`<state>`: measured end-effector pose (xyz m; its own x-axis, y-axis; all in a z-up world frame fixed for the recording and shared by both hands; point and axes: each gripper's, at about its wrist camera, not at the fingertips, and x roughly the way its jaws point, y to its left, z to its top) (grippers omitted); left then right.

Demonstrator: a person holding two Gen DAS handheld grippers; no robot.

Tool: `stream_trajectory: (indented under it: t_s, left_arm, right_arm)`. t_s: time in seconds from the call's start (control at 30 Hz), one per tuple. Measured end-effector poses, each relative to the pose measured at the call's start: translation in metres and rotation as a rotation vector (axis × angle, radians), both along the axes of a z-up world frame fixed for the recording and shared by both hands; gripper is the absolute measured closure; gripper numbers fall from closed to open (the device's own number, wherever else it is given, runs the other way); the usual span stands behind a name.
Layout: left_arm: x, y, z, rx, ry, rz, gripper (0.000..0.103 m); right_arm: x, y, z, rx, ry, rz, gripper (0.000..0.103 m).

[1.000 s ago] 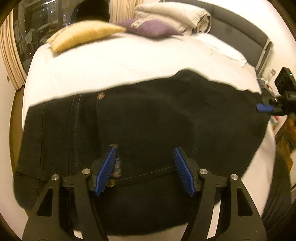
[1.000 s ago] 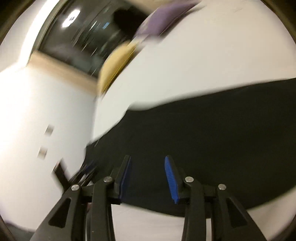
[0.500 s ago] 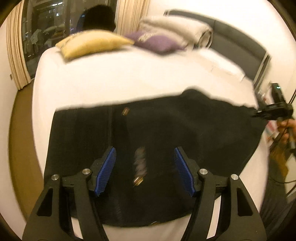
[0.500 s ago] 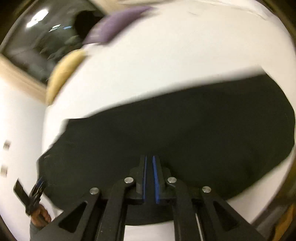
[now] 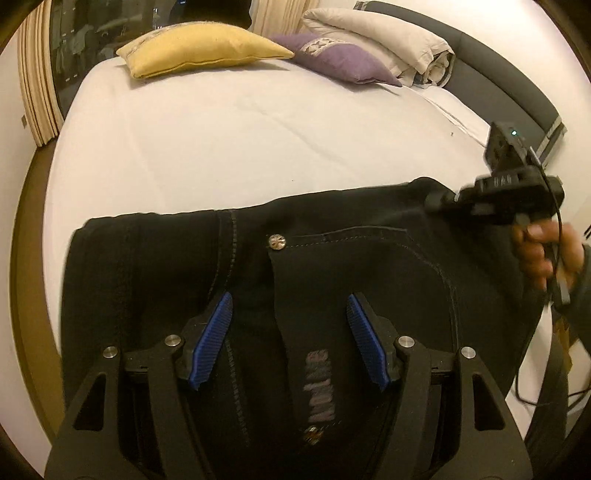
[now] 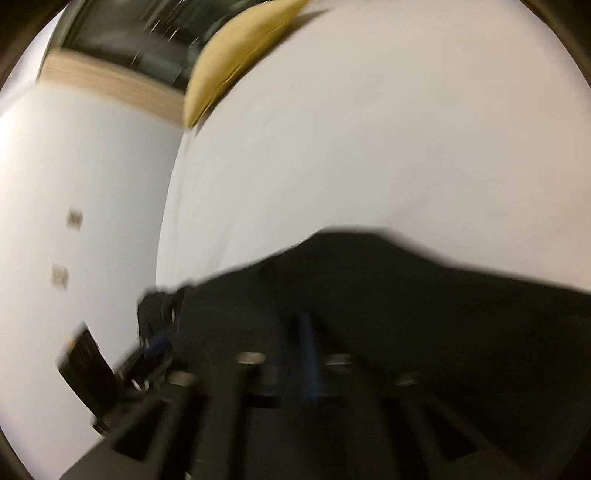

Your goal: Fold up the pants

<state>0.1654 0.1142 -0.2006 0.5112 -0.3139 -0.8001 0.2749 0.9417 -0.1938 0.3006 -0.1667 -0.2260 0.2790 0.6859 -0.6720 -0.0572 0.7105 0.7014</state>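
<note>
Black pants (image 5: 369,277) lie spread across the near part of the white bed (image 5: 240,147), with a metal button (image 5: 277,242) and a printed label showing. My left gripper (image 5: 288,332) hovers open just above the waist area, its blue pads apart and nothing pinched between them. My right gripper (image 5: 434,201), held by a hand (image 5: 543,251), is shut on the far right edge of the pants. The right wrist view is badly blurred: there the right gripper (image 6: 306,332) has its jaws together over the dark pants (image 6: 443,314).
A yellow pillow (image 5: 199,48), a purple pillow (image 5: 340,59) and a folded pale duvet (image 5: 388,33) lie at the far end of the bed. A dark headboard (image 5: 509,74) curves along the right. Curtains and a dark window stand at the far left.
The right gripper's jaws closed from partly open to fully together and it swung quickly. The left gripper shifted over the pants, bringing the button and label into view, jaws unchanged.
</note>
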Motion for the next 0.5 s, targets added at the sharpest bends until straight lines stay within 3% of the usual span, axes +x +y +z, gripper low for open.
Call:
stream_trajectory:
  t_s: [0.03,0.07,0.1,0.13,0.17,0.23,0.3,0.43,0.47,0.5]
  left_arm:
    - [-0.002,0.002,0.001,0.002,-0.004,0.005,0.039]
    - [-0.002,0.003,0.003,0.013,-0.01,0.017,0.039]
    - [-0.001,0.004,0.008,0.025,-0.023,0.032,0.039]
    - [-0.002,0.006,0.015,0.031,-0.037,0.046,0.039]
    - [-0.002,0.008,0.017,0.025,-0.052,0.052,0.039]
    - [0.003,0.002,0.027,0.018,-0.079,0.054,0.039]
    - [0.012,-0.009,0.028,0.05,-0.072,0.052,0.039]
    - [0.018,-0.011,0.003,0.114,-0.005,0.065,0.039]
    - [0.022,-0.014,0.0,0.114,-0.009,0.06,0.039]
    - [0.018,-0.015,0.0,0.122,-0.017,0.055,0.039]
  right_arm:
    - [-0.026,-0.032,0.003,-0.075,-0.028,-0.06,0.099]
    - [-0.023,-0.049,0.007,-0.13,-0.03,-0.129,0.098]
    - [-0.035,-0.066,0.013,-0.097,-0.015,-0.168,0.098]
    - [-0.037,-0.073,0.014,-0.063,-0.011,-0.189,0.091]
    - [-0.039,-0.068,0.021,-0.028,-0.037,-0.194,0.087]
    - [-0.047,-0.038,0.039,-0.008,-0.106,-0.118,0.066]
    - [-0.045,-0.002,0.042,0.016,-0.121,-0.055,0.055]
    - [-0.033,0.027,0.016,-0.018,-0.046,0.005,0.054]
    - [-0.034,0.015,0.01,-0.012,-0.047,-0.002,0.059]
    - [-0.028,0.012,0.001,-0.009,-0.051,-0.008,0.077]
